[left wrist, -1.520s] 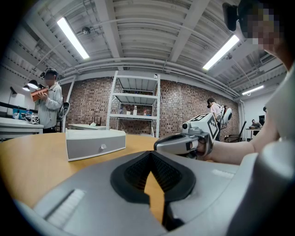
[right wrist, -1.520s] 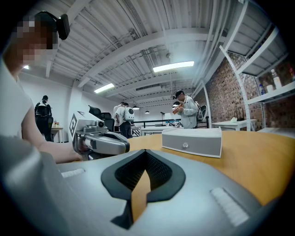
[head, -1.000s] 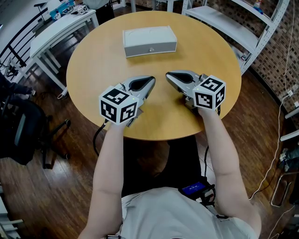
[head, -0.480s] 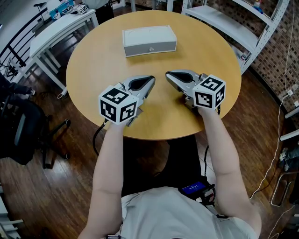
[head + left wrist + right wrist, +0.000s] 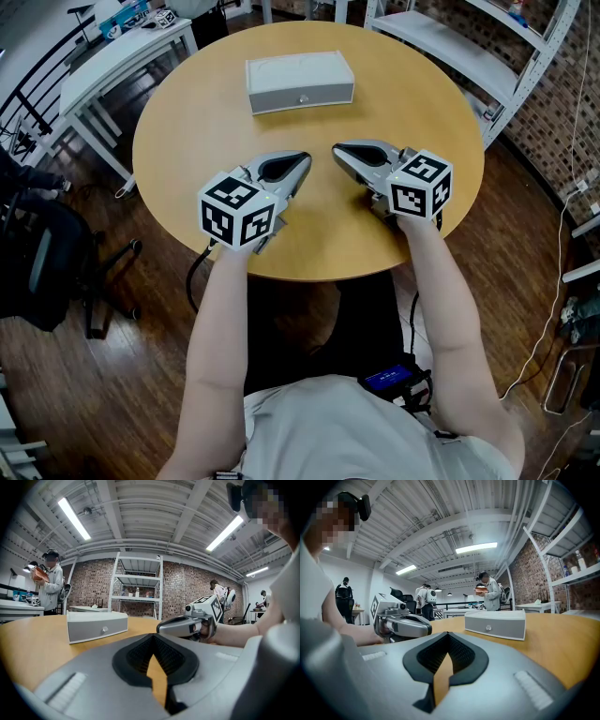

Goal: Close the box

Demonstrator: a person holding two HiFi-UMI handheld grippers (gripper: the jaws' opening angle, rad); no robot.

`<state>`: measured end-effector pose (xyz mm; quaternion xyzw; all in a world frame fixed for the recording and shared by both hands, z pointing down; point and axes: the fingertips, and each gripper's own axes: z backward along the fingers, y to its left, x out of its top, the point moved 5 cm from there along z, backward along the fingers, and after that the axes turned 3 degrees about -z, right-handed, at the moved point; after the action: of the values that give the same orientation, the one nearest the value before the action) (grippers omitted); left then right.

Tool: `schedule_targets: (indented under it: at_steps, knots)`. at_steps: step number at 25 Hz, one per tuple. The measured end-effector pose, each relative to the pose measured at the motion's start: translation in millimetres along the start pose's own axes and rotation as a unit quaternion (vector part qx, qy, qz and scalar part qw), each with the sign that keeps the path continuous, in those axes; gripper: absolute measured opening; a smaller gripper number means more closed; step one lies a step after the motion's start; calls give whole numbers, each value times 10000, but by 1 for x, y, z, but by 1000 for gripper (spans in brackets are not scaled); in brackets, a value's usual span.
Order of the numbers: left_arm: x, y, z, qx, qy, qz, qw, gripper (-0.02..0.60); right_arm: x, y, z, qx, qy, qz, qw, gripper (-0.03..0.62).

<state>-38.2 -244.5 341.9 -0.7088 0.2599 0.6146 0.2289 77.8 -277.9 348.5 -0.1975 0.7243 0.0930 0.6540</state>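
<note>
The white box [image 5: 300,82] lies at the far side of the round wooden table [image 5: 197,122], lid down, with a small knob on its front face. It also shows in the left gripper view as the box [image 5: 96,625] and in the right gripper view as the box [image 5: 494,624]. My left gripper [image 5: 306,161] and right gripper [image 5: 337,150] rest side by side on the near half of the table, well short of the box. Both have their tips together with nothing between them. The left gripper [image 5: 152,636] sees the right gripper's body [image 5: 187,625]; the right gripper [image 5: 447,633] sees the left one [image 5: 403,623].
A white side table [image 5: 122,52] stands at the upper left and a metal shelf rack [image 5: 487,47] at the upper right. A dark office chair [image 5: 42,262] is at the left. People stand far off in the room in both gripper views.
</note>
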Motion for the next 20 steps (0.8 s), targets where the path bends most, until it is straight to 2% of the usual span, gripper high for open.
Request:
schedule_targets:
  at_steps: [20]
  knots:
    - [0, 0, -1, 1, 1, 0, 10000, 0, 0, -1, 0, 7, 6, -6, 10000, 0]
